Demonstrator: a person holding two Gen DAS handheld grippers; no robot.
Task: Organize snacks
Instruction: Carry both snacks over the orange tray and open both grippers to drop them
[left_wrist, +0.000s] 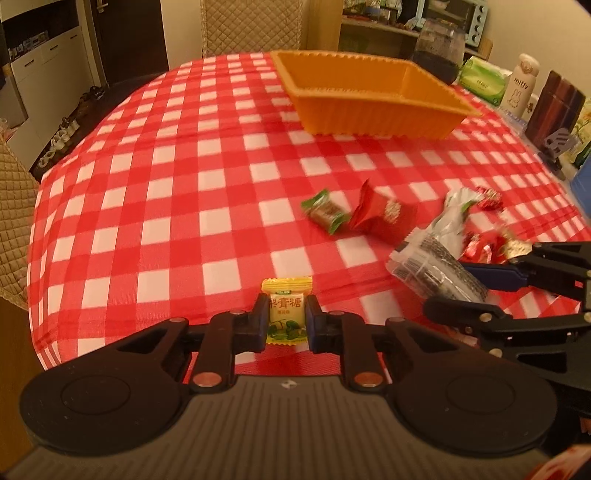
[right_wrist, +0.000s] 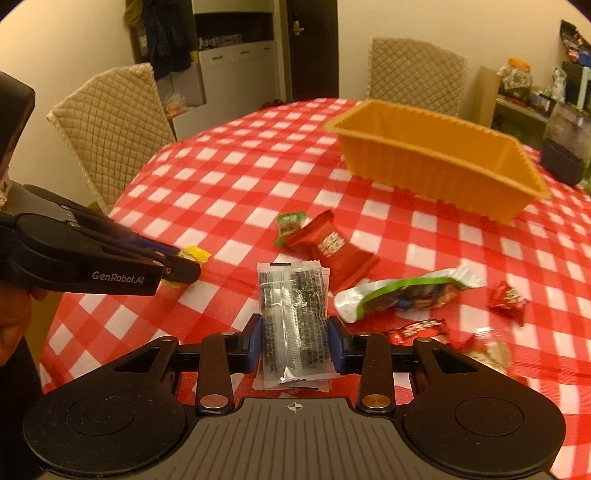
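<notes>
The left claw (left_wrist: 286, 319) is closed tight on a small yellow candy (left_wrist: 286, 314), its blue pads pressed against both sides of the wrapper, with the candy's crimped top edge poking out ahead of the fingertips. The right claw (right_wrist: 294, 341) is narrowed onto a clear packet of dark seeded snack (right_wrist: 293, 325), which stands upright between its pads and sticks out well past them.

Both claws hang over the near edge of the table (left_wrist: 166, 184), covered in a red-and-white checked cloth. Seen from the right claw, the left claw (right_wrist: 184, 267) is off to the left side, the yellow wrapper showing at its tip.

Just ahead of the right claw lies a red packet (right_wrist: 332, 251) with a green-wrapped candy (right_wrist: 290, 225) touching its far-left end. To the right of the packet it holds lies a white-and-green wrapped bar (right_wrist: 406, 295), and beyond that, further right, a small red candy (right_wrist: 508, 299). Another red wrapper (right_wrist: 421, 330) sits close to the claw's right finger.

The orange tray (right_wrist: 443, 162) stands far ahead and to the right, well apart from both claws and from the loose snacks.
</notes>
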